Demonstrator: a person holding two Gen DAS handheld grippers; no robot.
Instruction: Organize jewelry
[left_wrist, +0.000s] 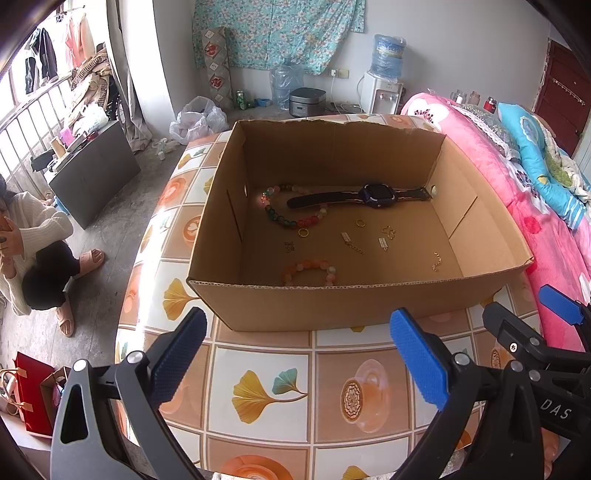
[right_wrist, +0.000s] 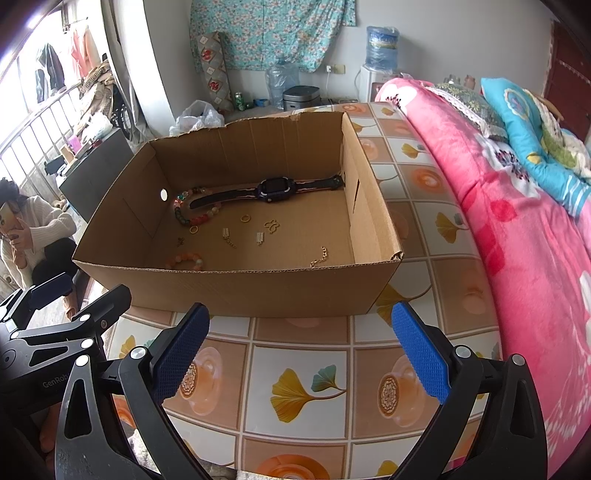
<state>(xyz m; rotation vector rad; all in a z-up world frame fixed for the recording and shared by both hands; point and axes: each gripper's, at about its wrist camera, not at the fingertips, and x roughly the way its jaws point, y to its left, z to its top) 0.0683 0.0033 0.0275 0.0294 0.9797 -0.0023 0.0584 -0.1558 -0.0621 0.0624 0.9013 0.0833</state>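
Both the left gripper (left_wrist: 295, 354) and right gripper (right_wrist: 301, 350) hover spread-jawed and empty before the open brown cardboard box (left_wrist: 332, 299), where a dark blue smartwatch (left_wrist: 376, 195), beaded bracelets and small gold pieces lie gathered, plausibly for sorting.

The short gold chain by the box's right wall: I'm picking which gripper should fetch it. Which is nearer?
Right, probably. The right gripper sits just right of the gold chain; the left gripper is farther left.

Left hand-held gripper (left_wrist: 297, 356) jaws spread wide, empty; right hand-held gripper (right_wrist: 301, 354) likewise, alongside.
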